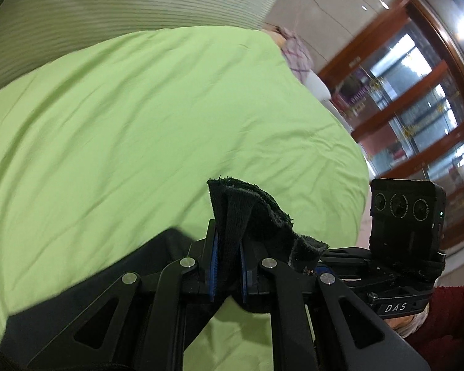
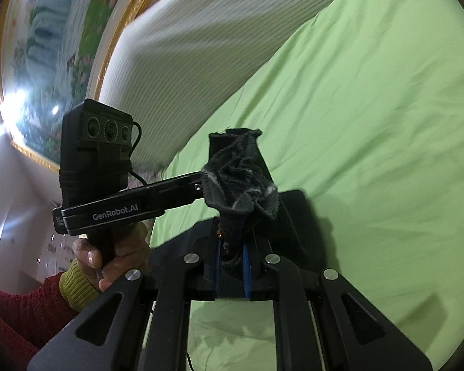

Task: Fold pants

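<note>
The black pants [image 1: 250,210] are bunched in both grippers above a green bed sheet [image 1: 139,117]. In the left wrist view my left gripper [image 1: 229,266] is shut on a fold of the black fabric, which sticks up past the blue pads; more black cloth [image 1: 77,281] hangs lower left. In the right wrist view my right gripper [image 2: 233,266] is shut on a frayed edge of the pants [image 2: 241,179], with the rest [image 2: 294,222] draping behind. The two grippers are close together; the left gripper's body [image 2: 114,207] shows beside the right one.
A white ribbed headboard cushion [image 1: 123,6] runs along the far side of the bed, also in the right wrist view [image 2: 201,46]. A pink patterned pillow [image 1: 297,52] lies at the bed's corner. A wood-framed glass cabinet [image 1: 417,108] stands to the right. A framed painting [image 2: 52,46] hangs on the wall.
</note>
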`<state>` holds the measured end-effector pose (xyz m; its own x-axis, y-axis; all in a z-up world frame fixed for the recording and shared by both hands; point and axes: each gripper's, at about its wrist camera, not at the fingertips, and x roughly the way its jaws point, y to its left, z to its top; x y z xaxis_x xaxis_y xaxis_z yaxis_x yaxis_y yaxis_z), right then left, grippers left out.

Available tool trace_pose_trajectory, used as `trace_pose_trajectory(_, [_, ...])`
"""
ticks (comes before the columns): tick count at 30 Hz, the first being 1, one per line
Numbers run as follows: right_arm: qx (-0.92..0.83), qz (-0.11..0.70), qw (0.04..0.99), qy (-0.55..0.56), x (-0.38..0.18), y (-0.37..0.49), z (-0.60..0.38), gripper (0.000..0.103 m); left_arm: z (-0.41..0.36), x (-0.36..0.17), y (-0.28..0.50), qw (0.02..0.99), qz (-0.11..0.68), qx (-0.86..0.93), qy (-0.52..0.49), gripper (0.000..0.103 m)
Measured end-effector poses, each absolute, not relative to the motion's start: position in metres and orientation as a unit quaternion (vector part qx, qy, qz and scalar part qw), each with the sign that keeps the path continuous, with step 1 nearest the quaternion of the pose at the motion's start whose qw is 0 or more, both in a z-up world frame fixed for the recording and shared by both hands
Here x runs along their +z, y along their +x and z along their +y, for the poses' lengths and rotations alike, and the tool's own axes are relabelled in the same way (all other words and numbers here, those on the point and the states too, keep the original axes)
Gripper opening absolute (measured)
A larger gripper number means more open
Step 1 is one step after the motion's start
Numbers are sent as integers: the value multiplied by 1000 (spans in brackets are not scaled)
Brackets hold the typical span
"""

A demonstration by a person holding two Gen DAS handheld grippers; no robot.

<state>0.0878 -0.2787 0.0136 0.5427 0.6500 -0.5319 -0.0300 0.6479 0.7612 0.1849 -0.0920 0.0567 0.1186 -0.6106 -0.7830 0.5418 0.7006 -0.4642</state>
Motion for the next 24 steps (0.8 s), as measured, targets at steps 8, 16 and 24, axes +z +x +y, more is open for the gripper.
trace_pose_trajectory(8, [236,463,786,334,-6,107,-228,12,-42,29,170,768,540,-338,-64,10])
trace_pose_trajectory(16, [237,486,784,305,-14,135,-188,15,-16,2,165,774,551,-299,-87,10])
trace_pose_trajectory(24, [239,508,779,279,-30,138,-172,17,5,-19,159,776,568,-253,-110,15])
